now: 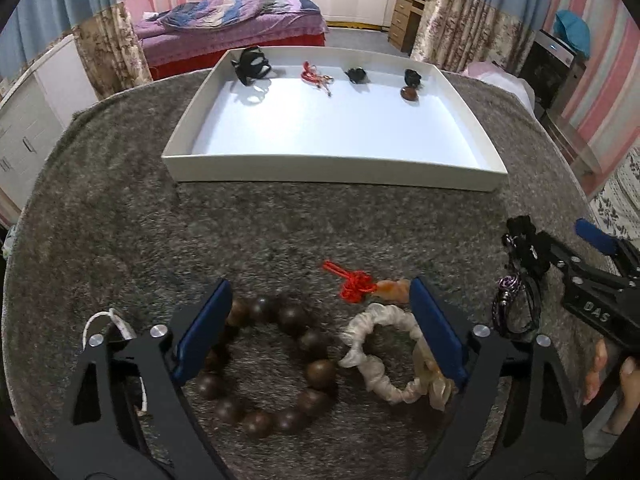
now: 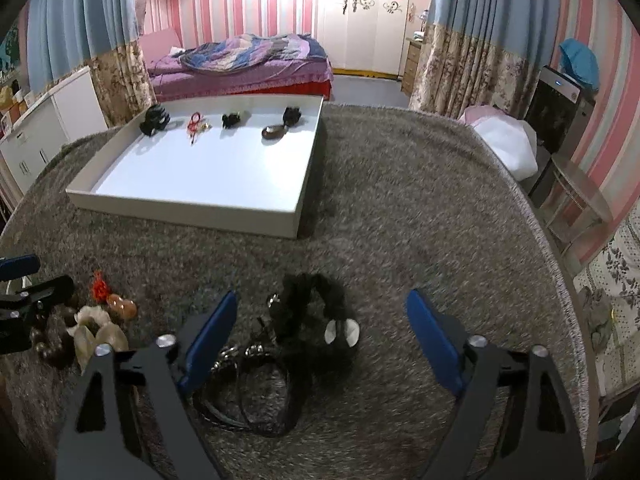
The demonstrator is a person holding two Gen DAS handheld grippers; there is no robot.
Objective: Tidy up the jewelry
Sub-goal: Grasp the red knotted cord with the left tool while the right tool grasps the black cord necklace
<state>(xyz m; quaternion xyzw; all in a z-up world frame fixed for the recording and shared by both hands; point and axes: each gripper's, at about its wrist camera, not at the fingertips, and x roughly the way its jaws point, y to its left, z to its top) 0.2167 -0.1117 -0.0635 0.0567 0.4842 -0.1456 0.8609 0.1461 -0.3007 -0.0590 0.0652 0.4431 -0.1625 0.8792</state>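
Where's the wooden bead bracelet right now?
In the left wrist view the wooden bead bracelet lies on the grey carpet between the open left claw fingers, beside the white scrunchie.

Between the left gripper's [image 1: 320,320] blue matt pads [image 1: 204,328] lie glossy dark wooden beads [image 1: 276,364] and a satiny cream cloth scrunchie [image 1: 384,360]. Ahead, a smooth white tray [image 1: 332,168] rests on shaggy grey carpet [image 1: 280,232]. Under the right gripper [image 2: 320,340], fuzzy black scrunchie [image 2: 316,308].
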